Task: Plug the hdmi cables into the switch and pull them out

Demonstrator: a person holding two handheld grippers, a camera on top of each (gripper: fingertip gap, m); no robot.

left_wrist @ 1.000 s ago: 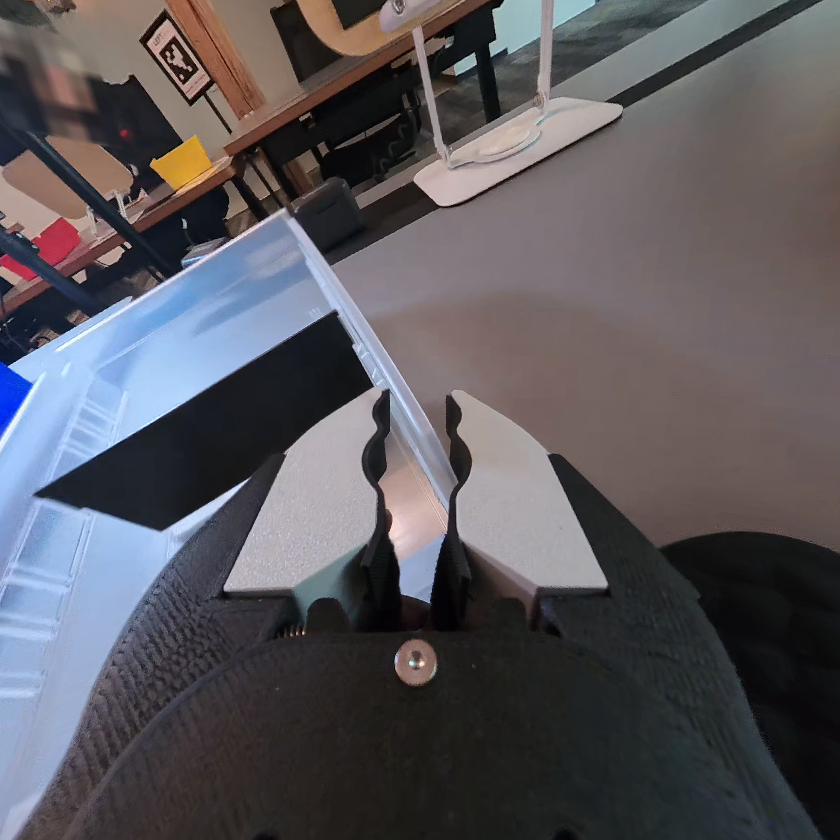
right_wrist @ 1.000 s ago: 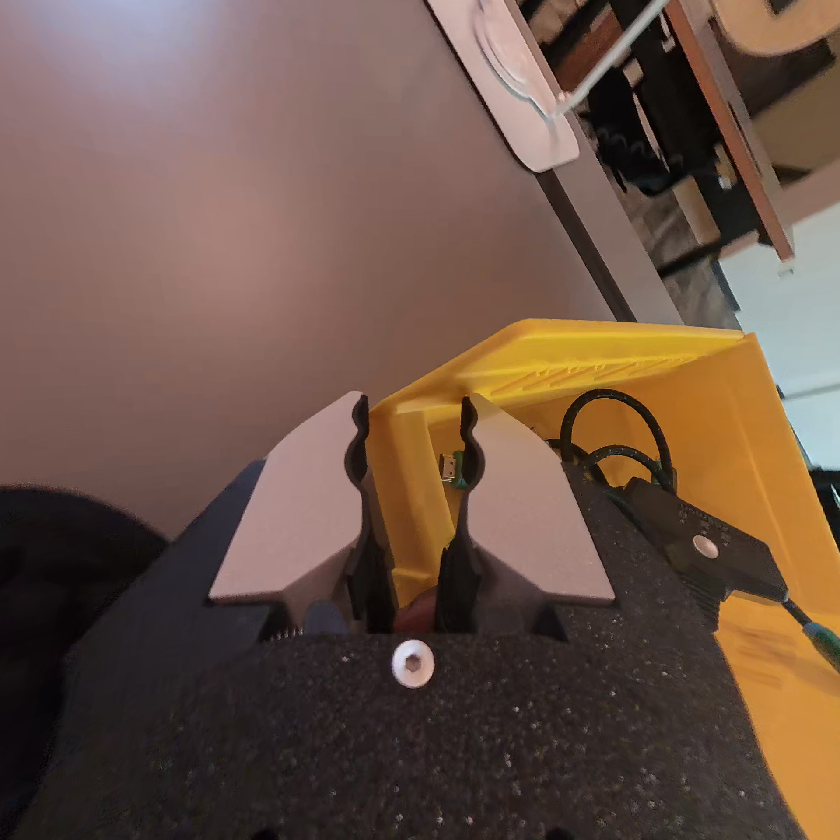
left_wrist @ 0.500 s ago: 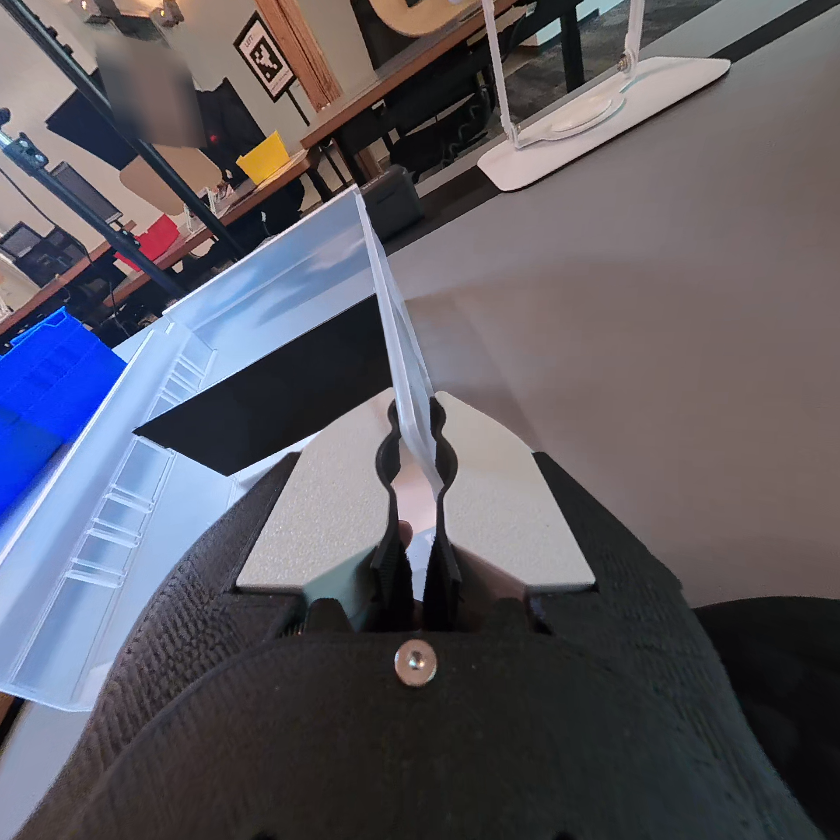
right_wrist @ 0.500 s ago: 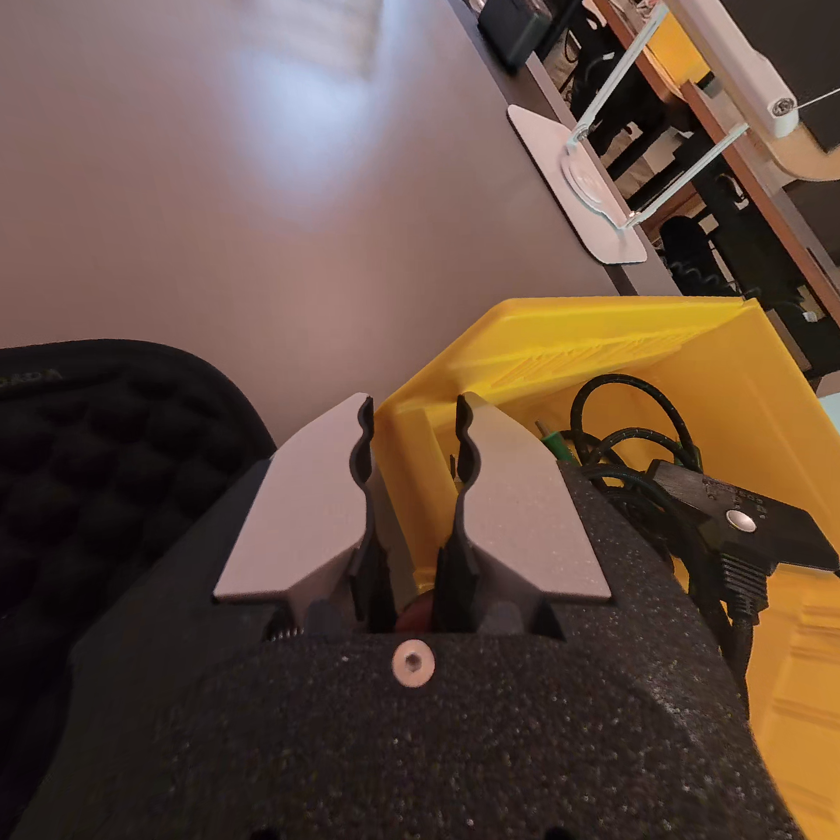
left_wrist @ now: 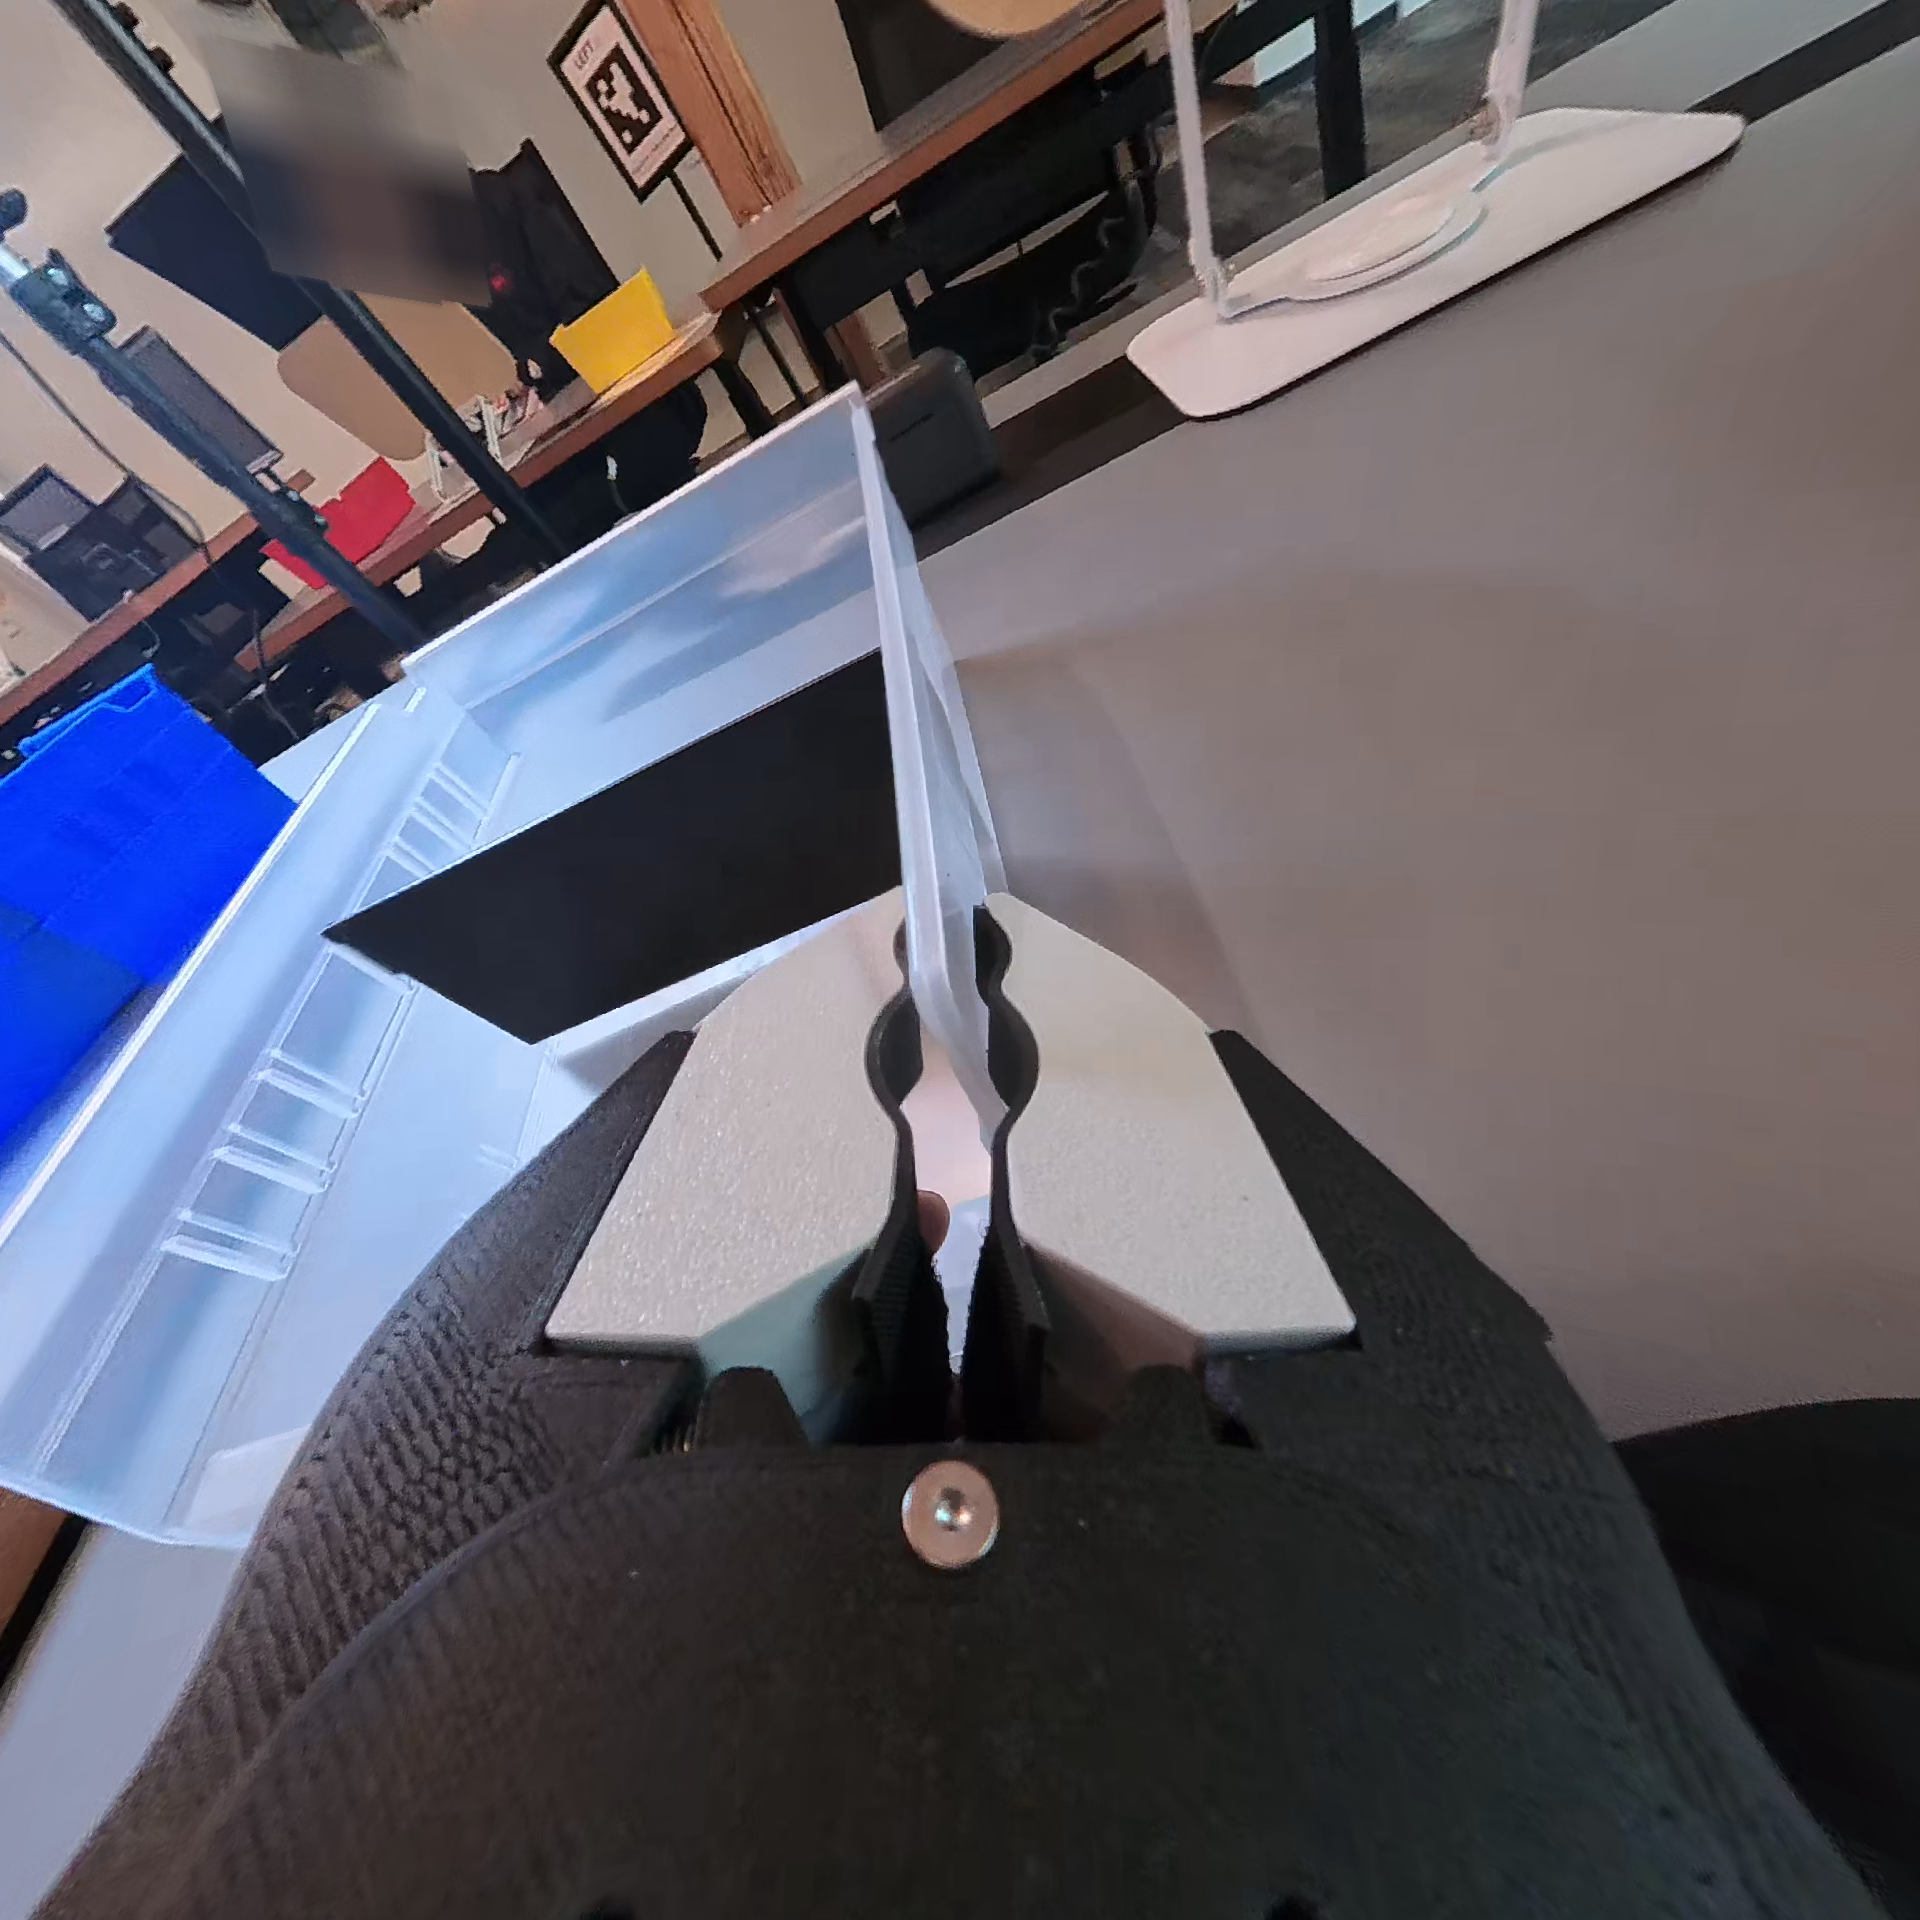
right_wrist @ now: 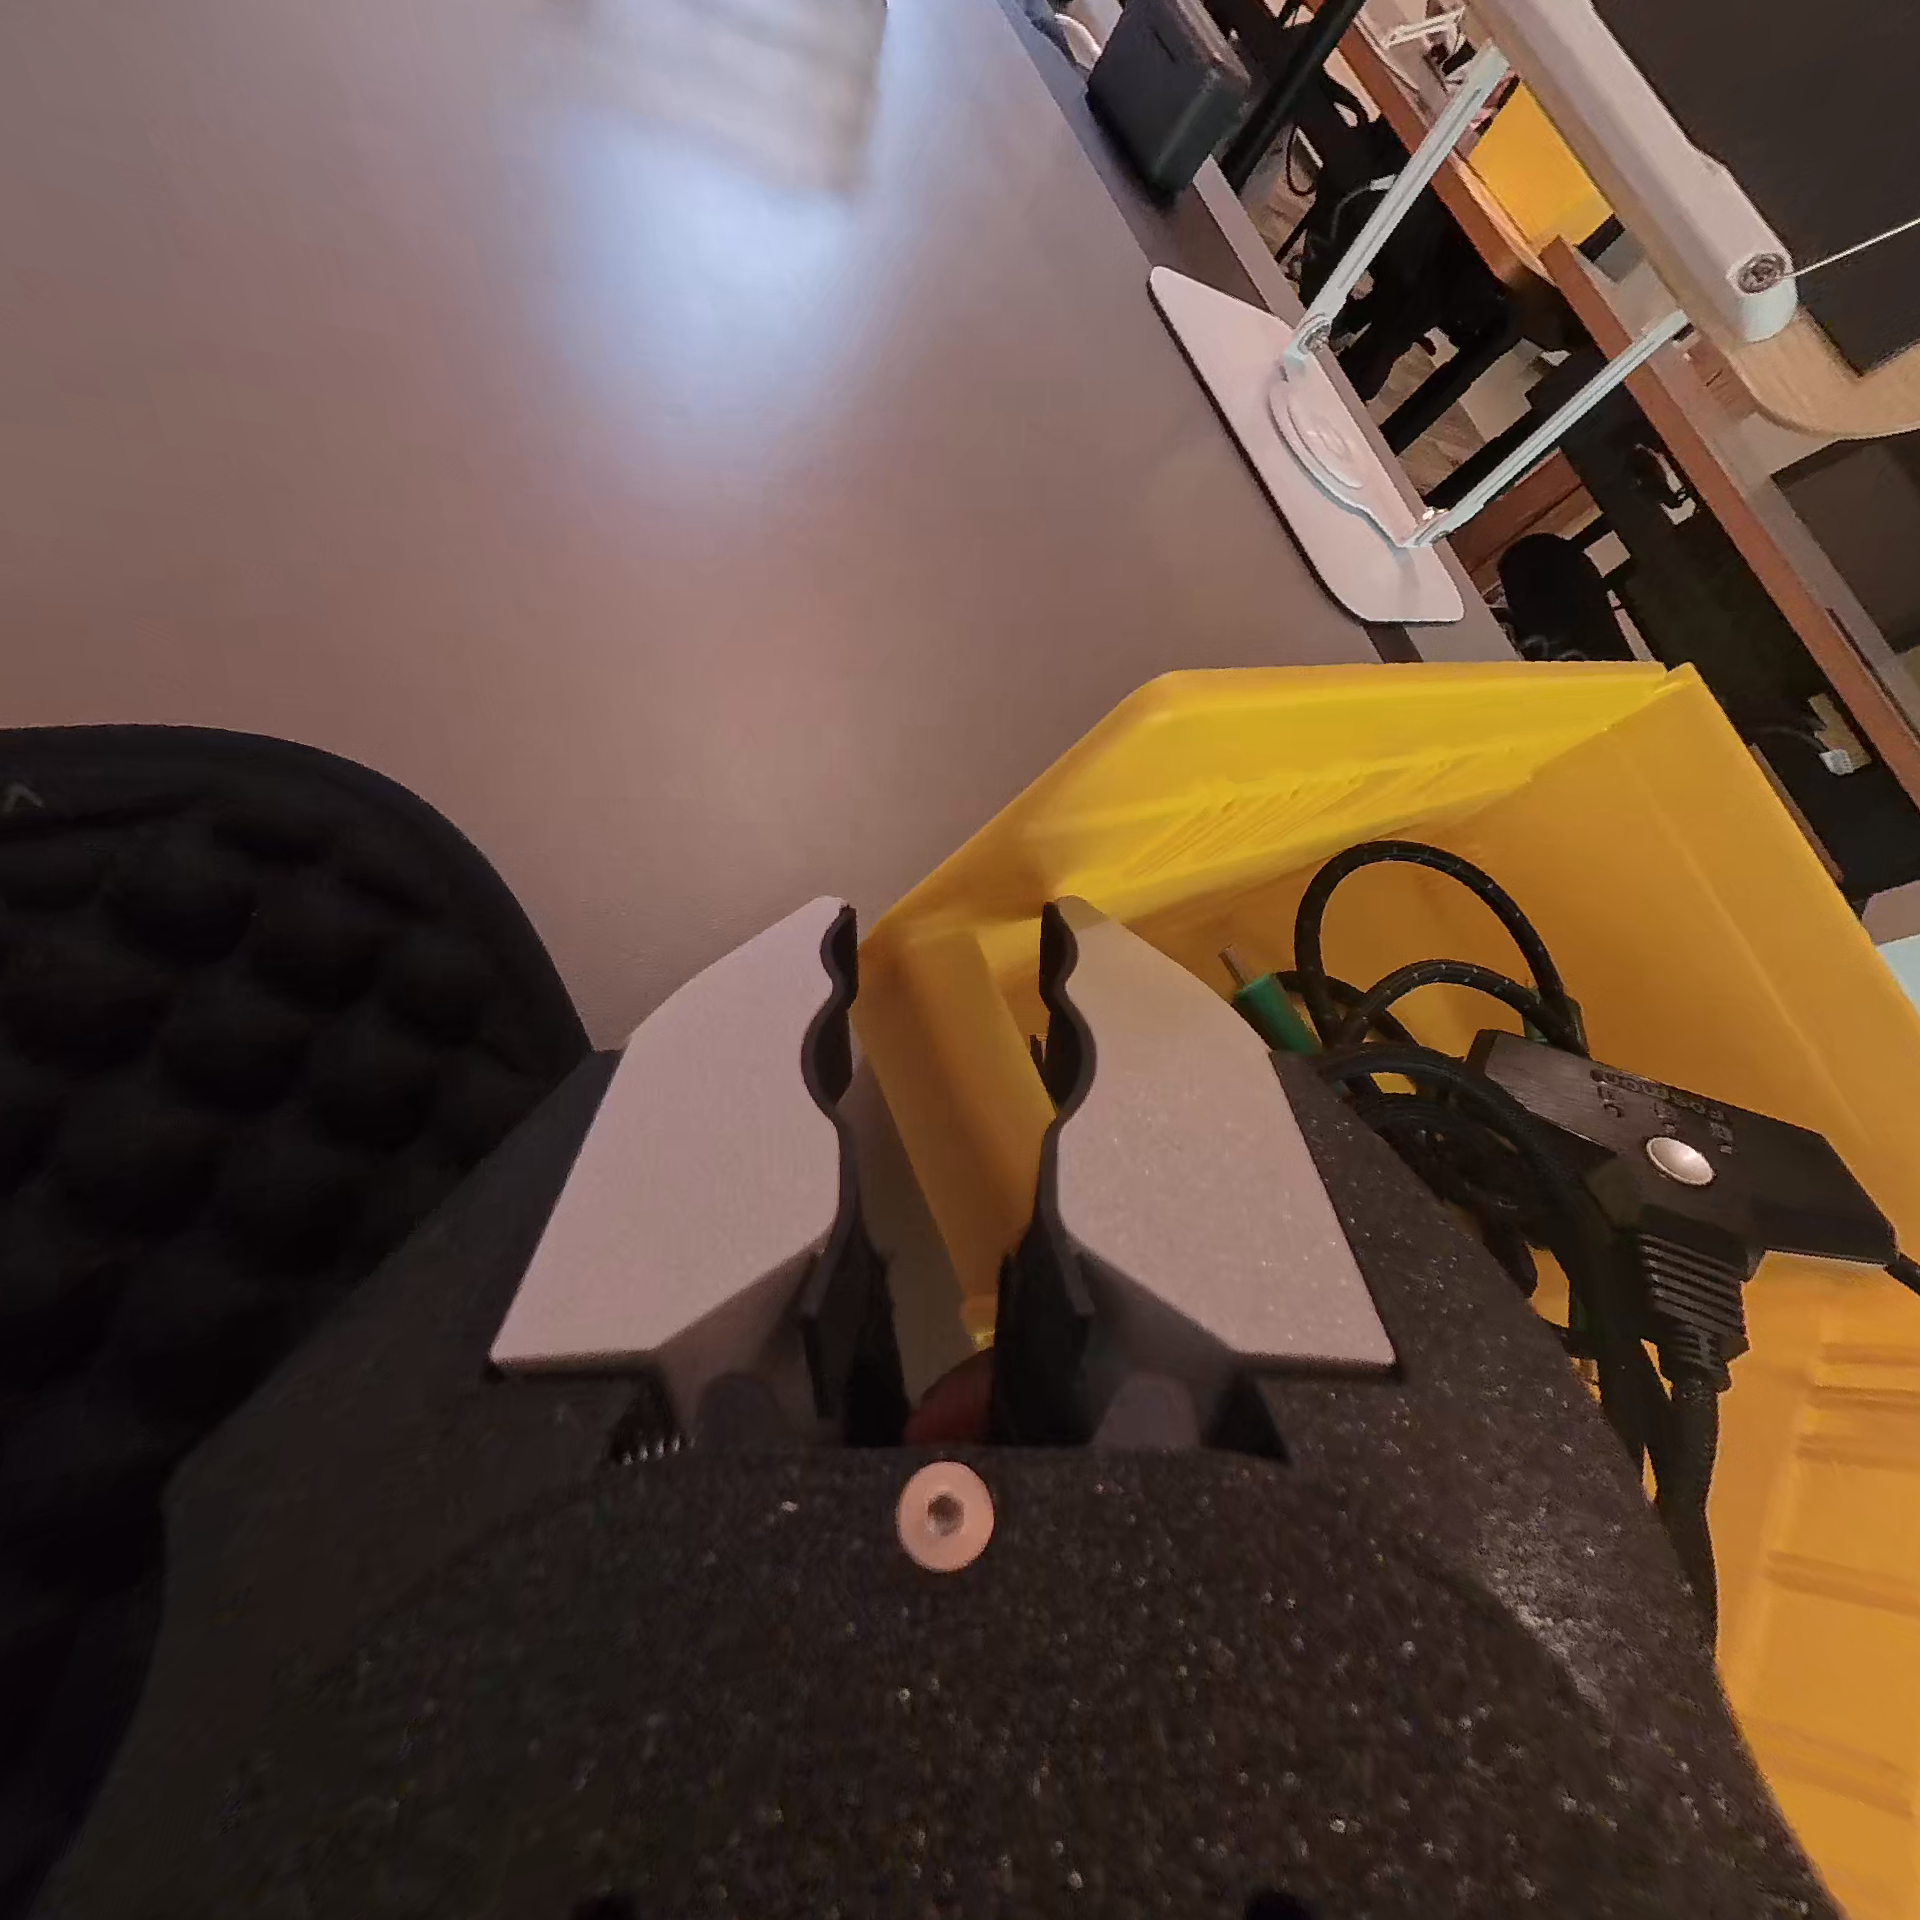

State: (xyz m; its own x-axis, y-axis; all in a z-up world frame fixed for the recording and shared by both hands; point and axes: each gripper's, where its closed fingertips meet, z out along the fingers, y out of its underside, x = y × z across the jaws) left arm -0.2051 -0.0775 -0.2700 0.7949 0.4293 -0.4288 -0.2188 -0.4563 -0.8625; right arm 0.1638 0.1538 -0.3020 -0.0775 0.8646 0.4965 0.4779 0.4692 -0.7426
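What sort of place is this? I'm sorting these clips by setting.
Probably a lab or workshop: long wooden workbenches, a black-and-white fiducial marker sign, and coloured plastic storage bins such as the blue one.

Clear frosted bin (left_wrist: pixel 665 613) with a flat black sheet (left_wrist: pixel 644 883) inside; blue bin (left_wrist: pixel 94 852) beside it. Yellow bin (right_wrist: pixel 1455 748) holds black braided cables (right_wrist: pixel 1423 997), green-collared plug (right_wrist: pixel 1273 1008), black switch (right_wrist: pixel 1704 1174). Table (right_wrist: pixel 520 468) grey-brown.

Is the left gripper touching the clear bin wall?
Touching. The left wrist view shows the left gripper closed on the clear bin's thin side wall, both fingers pressed against it with no gap visible.
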